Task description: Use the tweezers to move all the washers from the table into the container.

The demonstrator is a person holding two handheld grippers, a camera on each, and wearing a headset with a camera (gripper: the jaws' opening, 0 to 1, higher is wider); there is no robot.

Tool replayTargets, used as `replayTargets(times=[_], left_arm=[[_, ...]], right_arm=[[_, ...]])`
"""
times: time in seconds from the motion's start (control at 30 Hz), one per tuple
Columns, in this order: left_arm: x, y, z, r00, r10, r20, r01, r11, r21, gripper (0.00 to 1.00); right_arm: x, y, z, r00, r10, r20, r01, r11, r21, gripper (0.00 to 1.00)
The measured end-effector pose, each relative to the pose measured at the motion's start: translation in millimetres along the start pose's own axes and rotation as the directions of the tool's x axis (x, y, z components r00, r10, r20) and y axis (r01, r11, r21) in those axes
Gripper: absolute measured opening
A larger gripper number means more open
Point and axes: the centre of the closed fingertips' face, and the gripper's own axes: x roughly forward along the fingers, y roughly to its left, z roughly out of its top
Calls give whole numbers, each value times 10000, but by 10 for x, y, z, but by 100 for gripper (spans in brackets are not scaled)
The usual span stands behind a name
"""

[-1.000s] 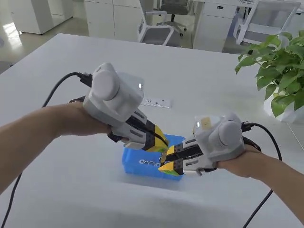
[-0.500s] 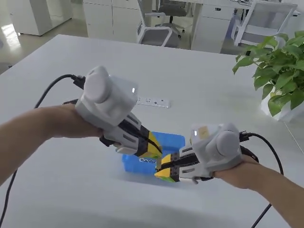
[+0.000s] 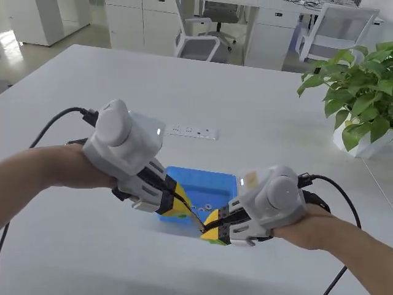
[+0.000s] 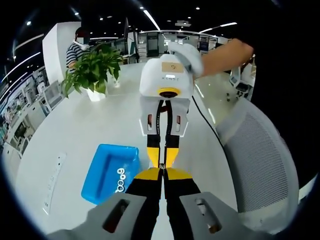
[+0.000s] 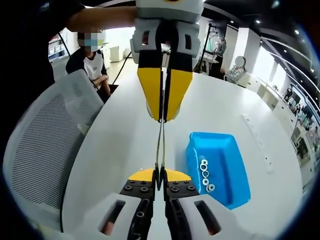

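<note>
Both grippers face each other tip to tip at the near edge of the blue container (image 3: 212, 184). Thin metal tweezers (image 5: 160, 145) run between their jaws. My left gripper (image 3: 181, 209) is shut on one end and my right gripper (image 3: 210, 226) is shut on the other. In the right gripper view the right gripper (image 5: 159, 177) grips the tweezers near the bottom, with the left gripper (image 5: 163, 117) opposite. The left gripper (image 4: 161, 175) is seen shut on the tweezers (image 4: 161, 161) in its own view too. Several washers (image 5: 205, 175) lie in a row in the container (image 5: 222, 155); the washers (image 3: 206, 206) also lie near its front wall.
A white power strip (image 3: 195, 131) lies on the table beyond the container. A potted plant (image 3: 359, 92) stands at the far right. Cables (image 3: 52, 129) trail from both grippers. A grey mesh chair (image 5: 45, 150) stands at the table's near side.
Both grippers have come back from over the container to its near edge, staying tip to tip. The washers inside now show in the head view.
</note>
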Motion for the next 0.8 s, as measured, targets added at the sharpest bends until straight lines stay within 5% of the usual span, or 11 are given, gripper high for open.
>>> replayTargets(times=[0.37, 0.8], left_arm=[[143, -105, -409, 9931, -116, -1168, 142, 9997, 214, 5], [452, -14, -870, 9743, 66, -2251, 16, 9993, 362, 5]], right_arm=[[124, 119, -140, 9956, 153, -926, -205, 9983, -548, 6], [310, 109, -400, 9829, -35, -1839, -127, 9962, -867, 7]])
